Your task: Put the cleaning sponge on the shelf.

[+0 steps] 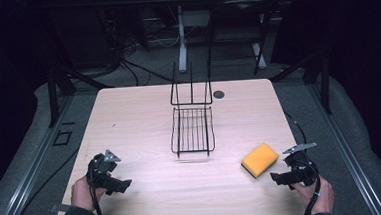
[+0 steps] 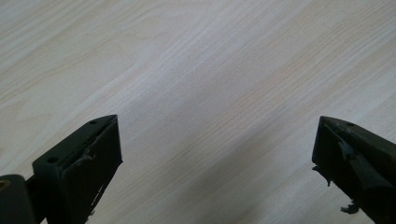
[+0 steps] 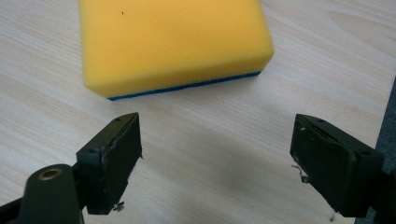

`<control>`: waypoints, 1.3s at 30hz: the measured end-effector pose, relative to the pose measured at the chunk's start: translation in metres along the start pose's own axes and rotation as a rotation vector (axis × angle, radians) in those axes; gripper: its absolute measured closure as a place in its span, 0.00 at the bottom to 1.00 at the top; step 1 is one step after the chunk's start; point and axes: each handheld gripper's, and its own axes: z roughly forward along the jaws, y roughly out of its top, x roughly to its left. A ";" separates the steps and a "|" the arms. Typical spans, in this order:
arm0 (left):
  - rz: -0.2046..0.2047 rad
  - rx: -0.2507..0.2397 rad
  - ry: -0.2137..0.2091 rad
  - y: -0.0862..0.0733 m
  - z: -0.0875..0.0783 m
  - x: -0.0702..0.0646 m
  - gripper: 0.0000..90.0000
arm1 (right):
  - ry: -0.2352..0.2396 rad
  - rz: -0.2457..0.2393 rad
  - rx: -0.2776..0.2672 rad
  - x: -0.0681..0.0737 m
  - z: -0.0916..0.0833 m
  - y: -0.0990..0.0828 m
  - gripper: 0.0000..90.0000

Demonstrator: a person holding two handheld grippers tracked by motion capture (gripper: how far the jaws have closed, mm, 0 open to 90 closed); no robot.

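Observation:
A yellow sponge with a dark blue underside lies flat on the wooden table at the right front. My right gripper hovers just short of it, open, with nothing between its jaws; in the right gripper view the sponge sits a little beyond the jaw tips. A black wire rack with an upright back stands at the table's middle. My left gripper is open over bare wood at the left front, and the left gripper view has the table between its jaws.
A small dark round spot marks the table behind the rack. Black frame posts and cables stand beyond the far edge. The table's right edge runs close to my right gripper.

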 end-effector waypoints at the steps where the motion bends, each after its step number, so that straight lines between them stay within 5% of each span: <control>1: 0.001 0.000 -0.001 0.000 0.000 0.000 0.02 | -0.002 -0.003 0.004 0.000 -0.001 0.000 0.18; 17: 0.008 0.000 -0.019 0.002 0.003 0.003 0.03 | 0.056 -0.025 -0.058 0.006 -0.002 0.016 0.18; 27: 0.006 0.006 -0.023 0.002 0.005 0.003 0.03 | 0.109 -0.078 -0.069 0.026 0.006 0.038 0.22; 32: 0.009 0.014 -0.022 0.003 0.005 0.003 0.03 | 0.128 -0.137 -0.038 0.036 0.017 0.045 0.40; 34: 0.010 0.016 -0.021 0.003 0.005 0.003 0.03 | 0.118 -0.157 0.008 0.041 0.025 0.045 0.50; 39: 0.014 0.022 -0.023 0.002 0.006 0.002 0.03 | 0.076 -0.183 0.014 0.044 0.028 0.043 0.61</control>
